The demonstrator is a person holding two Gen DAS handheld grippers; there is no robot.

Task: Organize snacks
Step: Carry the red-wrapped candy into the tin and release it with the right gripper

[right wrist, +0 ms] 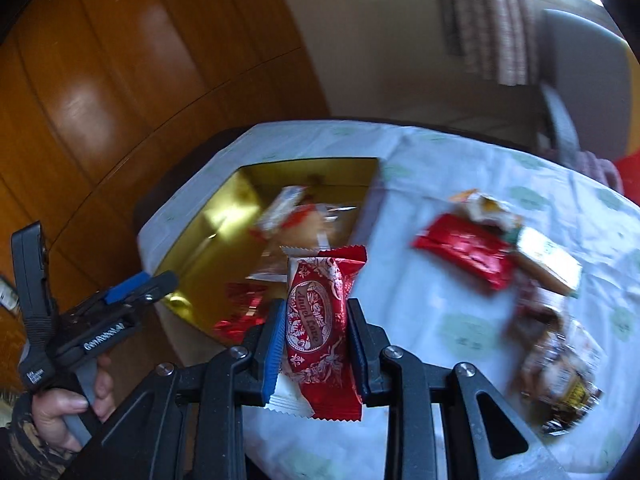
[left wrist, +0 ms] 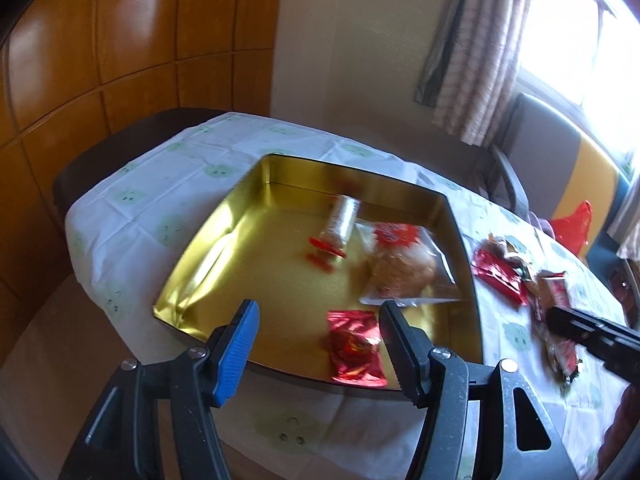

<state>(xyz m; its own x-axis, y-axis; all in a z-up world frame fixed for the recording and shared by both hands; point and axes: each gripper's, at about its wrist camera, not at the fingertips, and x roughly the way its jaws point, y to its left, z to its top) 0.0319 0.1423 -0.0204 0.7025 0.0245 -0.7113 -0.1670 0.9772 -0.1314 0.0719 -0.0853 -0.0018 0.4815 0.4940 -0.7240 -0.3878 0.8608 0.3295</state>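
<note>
Partly done: three wrapped snacks (left wrist: 352, 344) already inside the gold rectangular tin (left wrist: 200, 276) at frame centre, right tongs (right wrist: 316, 340) clamped on a red-and-white patterned packet (right wrist: 316, 320), left tongs (left wrist: 316, 344) half-open and empty, more wrappers (right wrist: 500, 256) loose on the table (right wrist: 420, 320) at right.
</note>
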